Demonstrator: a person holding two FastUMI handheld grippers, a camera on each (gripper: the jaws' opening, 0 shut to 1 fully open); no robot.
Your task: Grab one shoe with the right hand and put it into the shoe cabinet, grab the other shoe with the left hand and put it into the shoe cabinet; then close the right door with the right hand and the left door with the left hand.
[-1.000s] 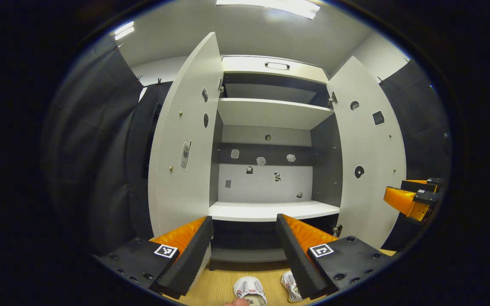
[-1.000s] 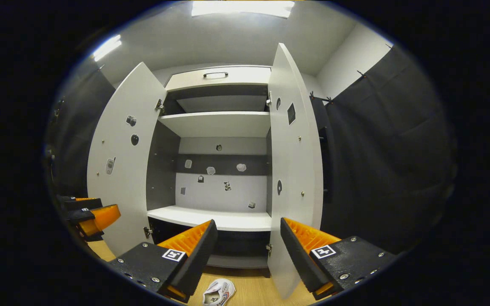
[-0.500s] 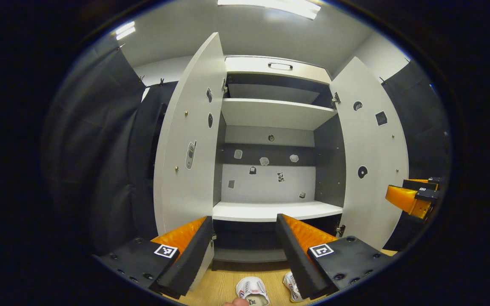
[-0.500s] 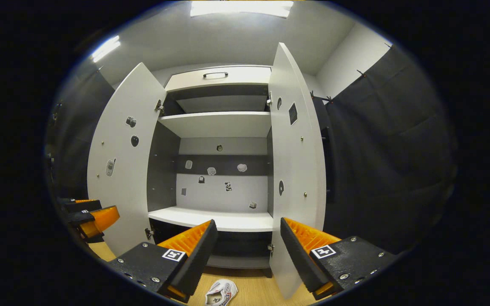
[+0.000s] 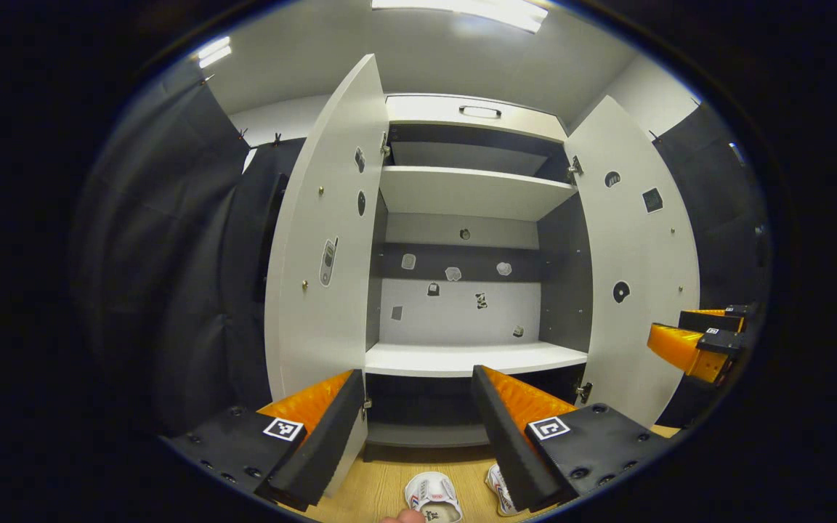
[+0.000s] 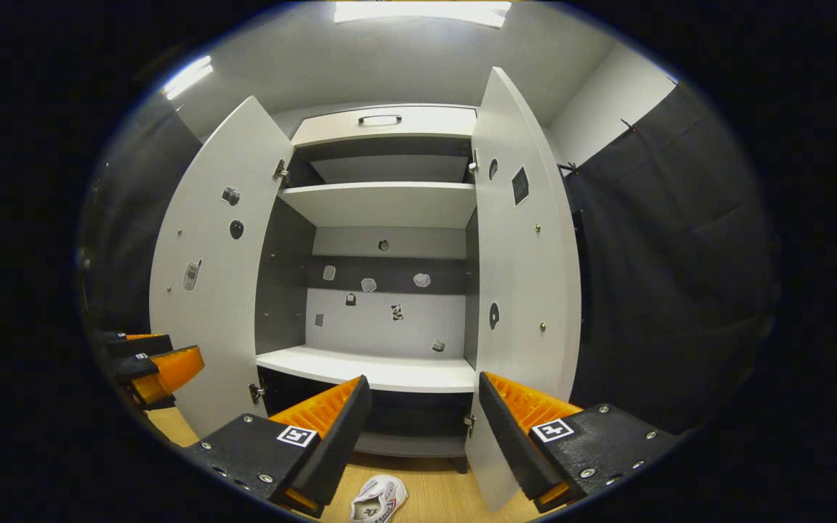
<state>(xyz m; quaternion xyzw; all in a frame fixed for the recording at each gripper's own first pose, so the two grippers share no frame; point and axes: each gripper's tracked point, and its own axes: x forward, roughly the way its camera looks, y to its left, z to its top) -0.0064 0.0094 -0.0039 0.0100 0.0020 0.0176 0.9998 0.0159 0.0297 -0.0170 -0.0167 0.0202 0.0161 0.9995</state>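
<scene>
Clearly nothing has been picked up yet: both tools are spread wide with nothing between their fingers. The left gripper (image 5: pixel 418 428) and the right gripper (image 6: pixel 424 436) both face the tall white shoe cabinet with pale shelves and a dark inner lining (image 5: pixel 462 192), each aimed roughly at its lower white shelf (image 5: pixel 473 359). The cabinet's left door (image 5: pixel 324 240) and right door (image 5: pixel 640 269) both stand swung out, well clear of the opening.

Two small white fabric shoes with red and blue trim sit on the light wooden floor just in front of the cabinet's base. In the left gripper view one shoe (image 5: pixel 433 495) lies below the gap between the fingers and the other shoe (image 5: pixel 497 490) lies just beside it, partly behind a finger. In the right gripper view one shoe (image 6: pixel 377 500) shows below the cabinet.

I judge these shoes light and soft, so the upper would fold under a hard squeeze. The stiffer heel collar or the sole edge looks the better hold; the smooth toe may slip.
</scene>
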